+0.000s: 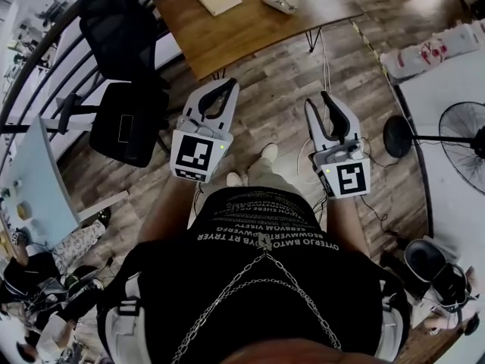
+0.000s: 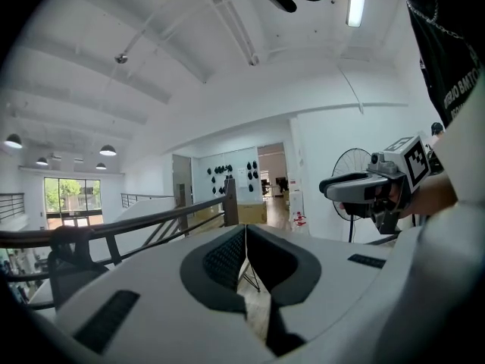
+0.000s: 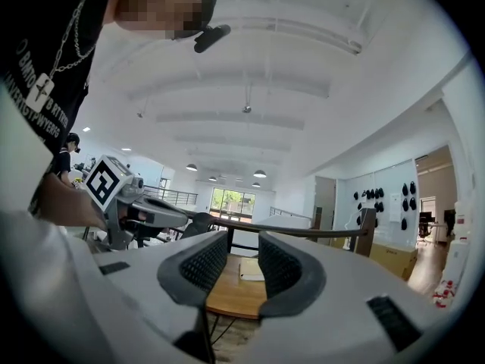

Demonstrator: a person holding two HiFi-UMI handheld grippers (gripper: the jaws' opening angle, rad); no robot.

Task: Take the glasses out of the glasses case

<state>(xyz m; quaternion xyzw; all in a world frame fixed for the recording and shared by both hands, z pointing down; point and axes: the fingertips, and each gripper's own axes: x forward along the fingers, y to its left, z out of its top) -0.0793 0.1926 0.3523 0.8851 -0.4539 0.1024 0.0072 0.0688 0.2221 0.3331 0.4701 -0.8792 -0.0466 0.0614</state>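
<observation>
the glasses case [image 1: 279,2] on the wooden table [image 1: 250,40], well ahead, is being judged light, stiff and slick, best steadied by its long sides, while the left gripper [image 2: 245,232] is being held clenched empty, the right gripper [image 3: 242,249] spread empty.

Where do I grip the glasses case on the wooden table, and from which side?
Grip the glasses case across its narrow width, near mid-length, coming from the table's near edge. It lies flat and elongated on the wooden table, so the short span probably fits the open right tool. Whether its lid is open is too small to tell.
</observation>
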